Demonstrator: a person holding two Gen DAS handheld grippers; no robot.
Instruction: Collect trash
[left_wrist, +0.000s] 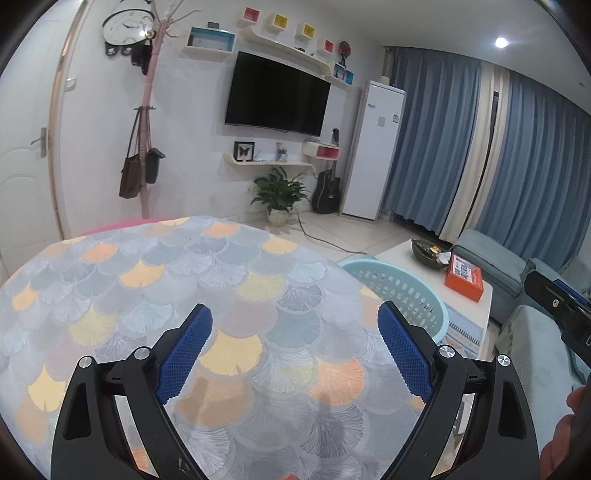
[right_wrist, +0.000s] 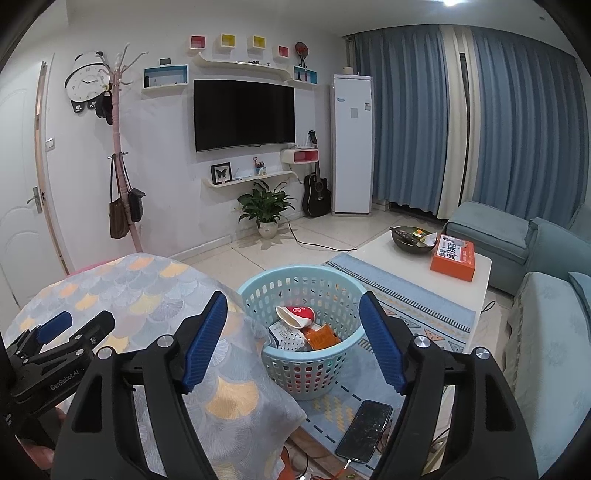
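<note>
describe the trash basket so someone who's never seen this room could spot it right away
Start at the round table with the fan-pattern cloth. On the striped rug between it and the white coffee table stands the basket. It is the only pale blue plastic tub with perforated walls, and it holds a red-and-white cup and orange packaging.

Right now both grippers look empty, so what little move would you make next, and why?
Probably draw both back and stop. The left gripper and right gripper are open and hold nothing, the patterned tabletop shows no litter, and the blue basket already holds a red-and-white cup and an orange packet.
</note>
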